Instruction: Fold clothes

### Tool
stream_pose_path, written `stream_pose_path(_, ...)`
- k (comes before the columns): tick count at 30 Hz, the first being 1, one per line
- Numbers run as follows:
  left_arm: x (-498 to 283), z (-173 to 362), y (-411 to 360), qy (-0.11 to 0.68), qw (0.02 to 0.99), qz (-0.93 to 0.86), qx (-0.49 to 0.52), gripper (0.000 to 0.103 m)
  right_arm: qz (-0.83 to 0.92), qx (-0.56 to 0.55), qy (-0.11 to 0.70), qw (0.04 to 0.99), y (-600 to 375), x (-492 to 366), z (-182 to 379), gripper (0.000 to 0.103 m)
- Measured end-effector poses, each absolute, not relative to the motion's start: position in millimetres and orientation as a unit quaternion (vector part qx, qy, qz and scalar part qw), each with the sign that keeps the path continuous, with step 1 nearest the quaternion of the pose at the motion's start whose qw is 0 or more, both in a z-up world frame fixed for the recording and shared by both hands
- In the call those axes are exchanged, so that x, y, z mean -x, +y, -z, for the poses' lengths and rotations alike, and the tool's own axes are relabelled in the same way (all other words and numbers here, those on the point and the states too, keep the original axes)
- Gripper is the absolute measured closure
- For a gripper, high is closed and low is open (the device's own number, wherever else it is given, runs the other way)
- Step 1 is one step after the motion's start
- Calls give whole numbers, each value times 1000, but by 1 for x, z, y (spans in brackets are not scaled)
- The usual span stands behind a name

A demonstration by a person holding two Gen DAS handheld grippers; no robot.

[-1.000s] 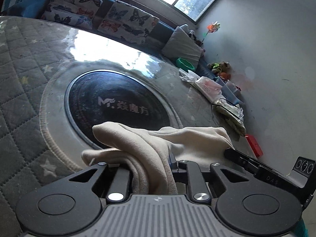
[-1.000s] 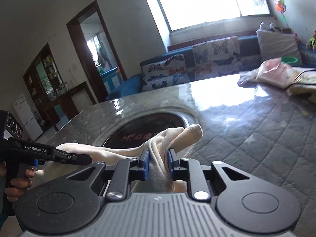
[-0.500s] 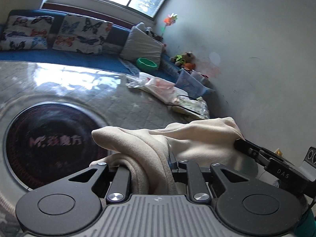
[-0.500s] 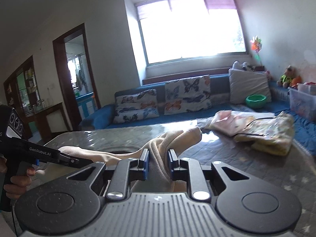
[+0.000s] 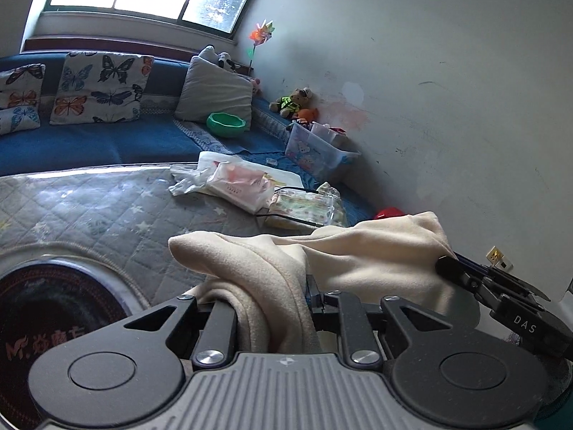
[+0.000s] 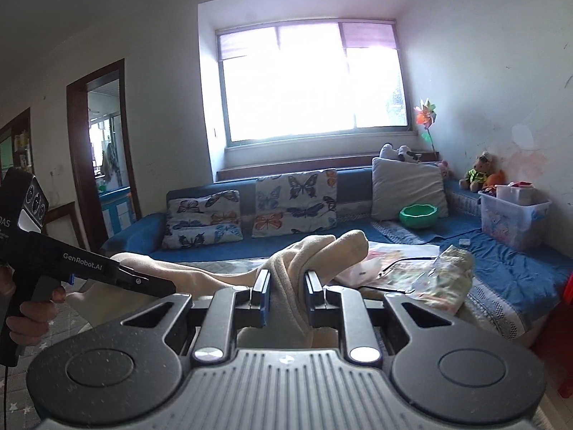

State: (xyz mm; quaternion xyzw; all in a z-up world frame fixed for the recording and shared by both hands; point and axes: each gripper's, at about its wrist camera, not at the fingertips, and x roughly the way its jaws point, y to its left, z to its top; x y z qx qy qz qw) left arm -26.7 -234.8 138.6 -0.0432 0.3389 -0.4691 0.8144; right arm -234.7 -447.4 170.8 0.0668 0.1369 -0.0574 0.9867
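A quilted table (image 5: 107,208) fronts a blue sofa (image 5: 89,143). In the left view, our left gripper (image 5: 272,297) pinches a cream garment (image 5: 358,251) above it. In the right view, our right gripper (image 6: 284,286) pinches another fold.

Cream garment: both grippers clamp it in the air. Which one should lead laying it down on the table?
Left, probably. The left gripper sits over the quilted table; the right gripper, also shut on the cream garment, looks out beyond the table edge.
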Motion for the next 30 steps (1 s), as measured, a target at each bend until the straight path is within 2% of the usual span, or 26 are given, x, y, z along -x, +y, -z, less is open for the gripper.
stream_pose_path(13,15,-129,-261,344,813,469,12,85,72,-82,147,983,-464,219,-153,85)
stream_pose_path(30,12,-81,-267,403,793,456,4,84,73,-101,199,972,-471,215,-105,85)
